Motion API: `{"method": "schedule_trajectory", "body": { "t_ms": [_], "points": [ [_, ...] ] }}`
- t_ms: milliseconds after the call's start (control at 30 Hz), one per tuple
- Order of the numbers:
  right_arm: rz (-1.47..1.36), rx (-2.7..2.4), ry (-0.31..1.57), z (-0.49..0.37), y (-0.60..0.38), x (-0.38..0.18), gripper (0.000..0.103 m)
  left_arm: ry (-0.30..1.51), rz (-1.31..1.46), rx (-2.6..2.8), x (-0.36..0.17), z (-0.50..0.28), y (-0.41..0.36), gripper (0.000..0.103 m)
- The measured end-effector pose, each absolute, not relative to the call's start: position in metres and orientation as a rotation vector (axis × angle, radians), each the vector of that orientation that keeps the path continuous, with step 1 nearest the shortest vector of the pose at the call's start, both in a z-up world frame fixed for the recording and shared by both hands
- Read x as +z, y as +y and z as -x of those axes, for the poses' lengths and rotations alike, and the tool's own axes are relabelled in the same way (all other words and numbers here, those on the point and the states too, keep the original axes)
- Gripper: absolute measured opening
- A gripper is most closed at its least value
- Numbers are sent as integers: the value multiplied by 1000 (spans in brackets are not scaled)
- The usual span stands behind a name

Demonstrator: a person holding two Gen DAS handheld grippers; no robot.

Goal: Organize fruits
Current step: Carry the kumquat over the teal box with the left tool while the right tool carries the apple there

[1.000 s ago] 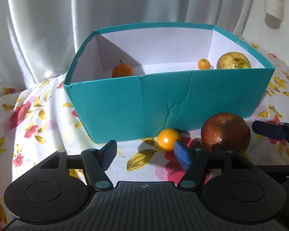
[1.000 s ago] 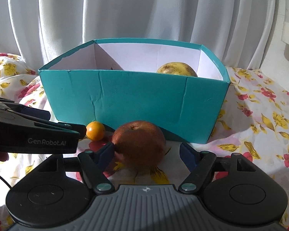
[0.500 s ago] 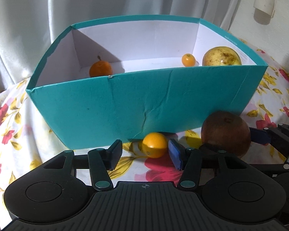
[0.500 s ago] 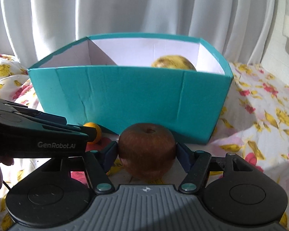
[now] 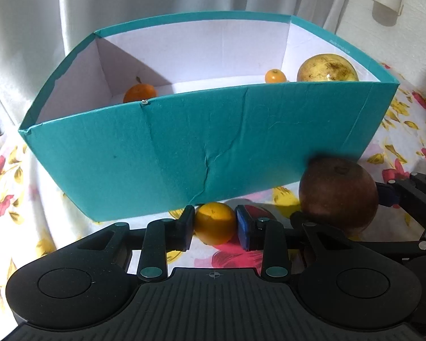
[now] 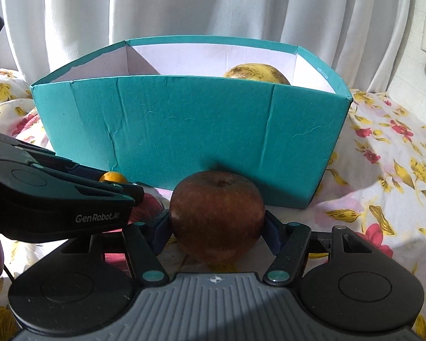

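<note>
My left tongs (image 5: 215, 224) are gripping a small orange (image 5: 215, 223), pads pressing both its sides, just in front of the teal box (image 5: 184, 147) on the flowered cloth (image 5: 11, 199). My right tongs (image 6: 216, 224) are clamping a dark red apple (image 6: 216, 216) beside it, also just before the box. Inside the box are sitting another orange (image 5: 140, 92), a tiny orange fruit (image 5: 275, 76) and a big yellow fruit (image 5: 326, 68).
</note>
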State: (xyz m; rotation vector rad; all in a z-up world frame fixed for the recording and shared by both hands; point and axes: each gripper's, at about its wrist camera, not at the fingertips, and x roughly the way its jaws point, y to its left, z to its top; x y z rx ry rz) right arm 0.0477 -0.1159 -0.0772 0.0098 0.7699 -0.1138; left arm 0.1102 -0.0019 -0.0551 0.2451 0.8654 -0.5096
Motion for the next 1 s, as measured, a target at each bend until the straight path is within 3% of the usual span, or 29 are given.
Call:
{"method": "schedule_trajectory", "body": {
  "t_ms": [267, 667, 1000],
  "points": [
    [-30, -130, 746, -29, -125, -51, 65, 786, -210, -467, -4, -87, 15, 35],
    [-69, -88, 616, -34, -145, 50, 65, 740, -153, -244, 89, -114, 11, 35],
    [-63, -89, 574, -65, -154, 95, 65, 774, -130, -229, 105, -130, 7, 35]
  ]
}}
